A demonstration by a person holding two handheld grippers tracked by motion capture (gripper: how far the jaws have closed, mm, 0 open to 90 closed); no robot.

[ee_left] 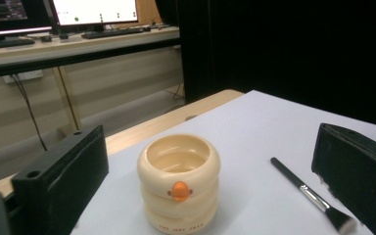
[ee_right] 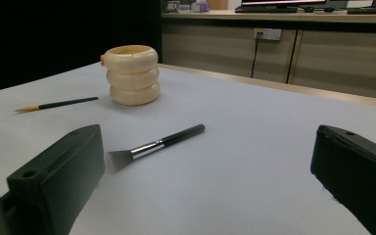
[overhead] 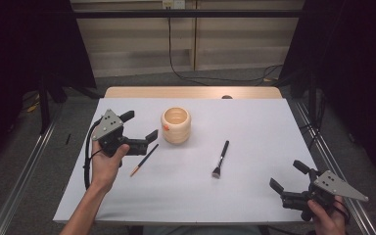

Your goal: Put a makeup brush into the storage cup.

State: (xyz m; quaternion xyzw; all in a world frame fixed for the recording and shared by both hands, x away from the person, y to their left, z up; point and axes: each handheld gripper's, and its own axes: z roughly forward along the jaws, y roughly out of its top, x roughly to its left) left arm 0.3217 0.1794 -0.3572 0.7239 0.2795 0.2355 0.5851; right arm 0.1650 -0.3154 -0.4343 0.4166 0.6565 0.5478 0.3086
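Two brushes (overhead: 220, 159) flank the cup (overhead: 176, 125) — seemingly nothing blocks either.

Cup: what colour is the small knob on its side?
Orange, on the cream cup; the left gripper view shows it best.

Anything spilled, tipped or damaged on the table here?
Nothing stands out. The cream ringed cup stands upright and empty; the thin brush and the flat makeup brush lie loose beside it. Both grippers are open, holding nothing.
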